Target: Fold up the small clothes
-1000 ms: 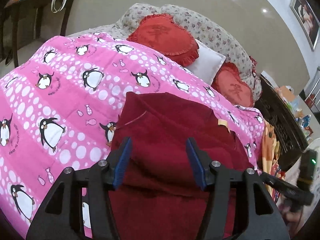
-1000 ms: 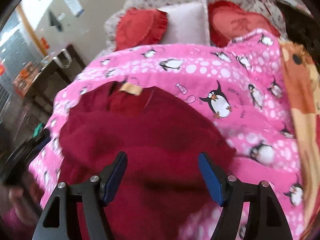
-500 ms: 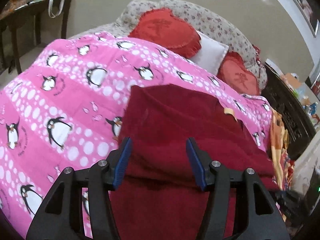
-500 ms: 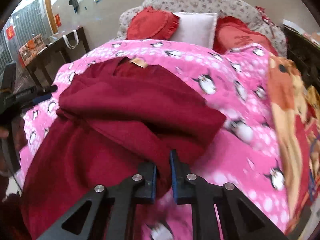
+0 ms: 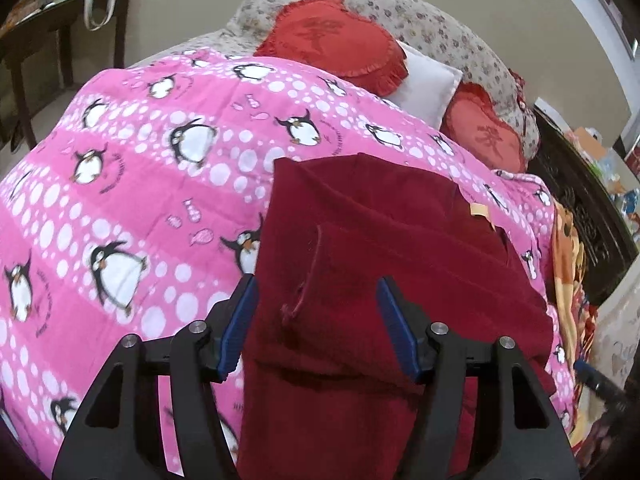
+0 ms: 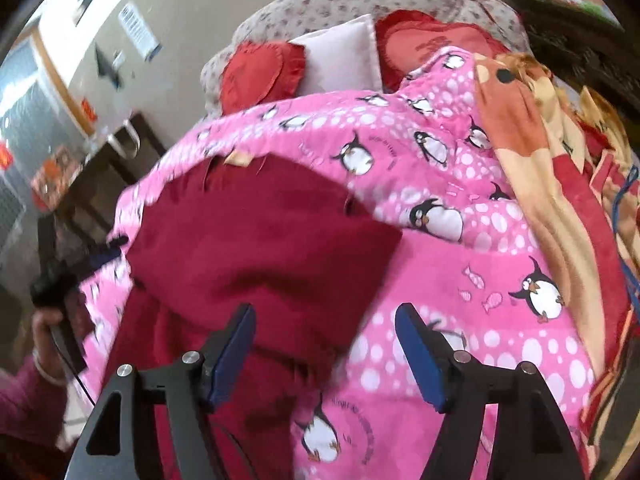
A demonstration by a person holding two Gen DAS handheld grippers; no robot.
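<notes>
A dark red garment (image 5: 380, 240) lies partly folded on a pink penguin quilt (image 5: 140, 200), with its tan neck label (image 5: 480, 211) at the far end. My left gripper (image 5: 318, 320) hovers over the garment's near left part. Its jaws are opening and the blue pads press on nothing; the cloth lies below the gap. In the right wrist view the garment (image 6: 260, 248) fills the left half. My right gripper (image 6: 326, 356) stands over its near right edge with jaws opening, and no cloth is pinched. The left gripper (image 6: 52, 280), held in a hand, shows at the left edge.
Two red heart cushions (image 5: 332, 44) and a white pillow (image 5: 424, 84) lean on the flowered headboard. An orange and red blanket (image 6: 540, 184) lies along the quilt's right side. A dark table (image 5: 40, 32) stands far left and dark wooden furniture (image 5: 580, 208) to the right.
My right gripper, shut on the garment's edge half a second ago, has opened wide and let it go. My left gripper's jaws stand slightly wider. The garment's top layer lies folded over.
</notes>
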